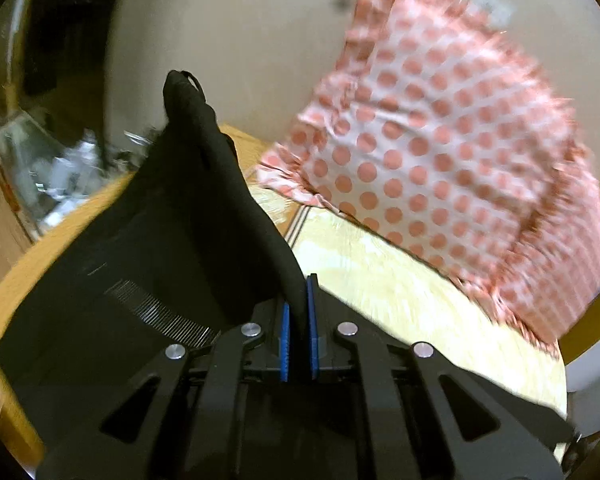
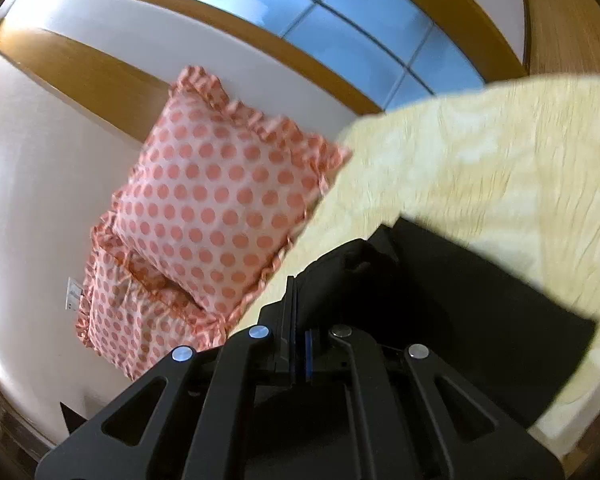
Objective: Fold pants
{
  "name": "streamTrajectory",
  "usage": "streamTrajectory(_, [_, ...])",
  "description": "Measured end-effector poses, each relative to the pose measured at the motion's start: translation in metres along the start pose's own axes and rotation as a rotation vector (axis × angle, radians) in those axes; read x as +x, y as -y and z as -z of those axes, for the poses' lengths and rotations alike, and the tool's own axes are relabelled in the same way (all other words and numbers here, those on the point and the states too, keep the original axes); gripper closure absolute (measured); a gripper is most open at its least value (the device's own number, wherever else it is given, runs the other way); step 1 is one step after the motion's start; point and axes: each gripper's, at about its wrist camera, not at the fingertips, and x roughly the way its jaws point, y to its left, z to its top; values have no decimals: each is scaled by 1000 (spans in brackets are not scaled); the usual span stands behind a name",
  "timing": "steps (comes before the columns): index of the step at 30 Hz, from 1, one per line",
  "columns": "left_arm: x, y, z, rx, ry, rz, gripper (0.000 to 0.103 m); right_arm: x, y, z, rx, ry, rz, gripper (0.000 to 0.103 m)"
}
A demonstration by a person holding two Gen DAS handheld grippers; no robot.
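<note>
The black pants (image 1: 148, 236) hang lifted above the cream bedspread (image 1: 400, 292). My left gripper (image 1: 299, 292) is shut on a bunched edge of the pants, which rises past the blue pads to a peak with a small loop. In the right wrist view my right gripper (image 2: 298, 300) is shut on another edge of the pants (image 2: 440, 292), and the cloth spreads down and right over the bedspread (image 2: 500, 168). Both views are blurred.
Two pink polka-dot pillows with frills (image 2: 220, 208) lean against the white wall at the head of the bed; one shows in the left wrist view (image 1: 440, 152). A wooden bed edge (image 1: 28, 264) and clutter on the floor (image 1: 48, 176) lie left. A window (image 2: 340, 12) is above.
</note>
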Motion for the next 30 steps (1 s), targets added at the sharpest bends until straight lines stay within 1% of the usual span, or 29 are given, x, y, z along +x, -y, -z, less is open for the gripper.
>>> streamTrajectory(2, [-29,-20,37,-40,9,-6,93,-8,6,0,-4,14,32,100])
streamTrajectory(4, [-46,-38,81,-78,-20,-42,93,-11,17,4,14,1,77,100])
streamTrajectory(6, [-43,-57,117,-117,-88,-73,93,-10,31,10,35,-22,128,100])
streamTrajectory(8, [-42,-68,130,-160,-100,-62,93,-8,42,15,53,-41,153,100])
streamTrajectory(9, [-43,-73,132,-178,-93,-48,92,-7,44,16,58,-46,158,100])
streamTrajectory(10, [-46,-74,132,-190,-79,-42,88,-6,46,17,60,-49,160,100])
streamTrajectory(12, [-52,-71,128,-179,-40,-54,83,-7,45,17,58,-46,159,100])
streamTrajectory(13, [-53,-70,125,-176,-29,-66,76,-6,47,17,61,-46,158,100])
streamTrajectory(15, [-50,-70,121,-183,-13,-69,72,-3,47,15,69,-55,157,100])
streamTrajectory(17, [-50,-73,114,-194,-13,-47,75,-1,46,9,79,-63,145,100])
streamTrajectory(19, [-50,-74,112,-191,-13,-45,87,-9,39,2,62,-46,110,101])
streamTrajectory(20, [-51,-73,113,-186,-12,-43,88,-14,33,-1,35,-32,112,101])
streamTrajectory(22, [-53,-76,115,-176,-19,-42,92,-15,32,1,8,-41,146,101])
streamTrajectory(23, [-53,-78,117,-174,-27,-40,92,-14,39,4,16,-61,176,101])
streamTrajectory(24, [-53,-80,119,-171,-40,-38,94,-15,49,8,44,-77,189,100])
streamTrajectory(26, [-54,-83,122,-165,-56,-34,95,-21,61,14,90,-75,171,101])
streamTrajectory(30, [-67,-85,124,-126,-47,-18,96,-37,56,19,61,-53,166,101])
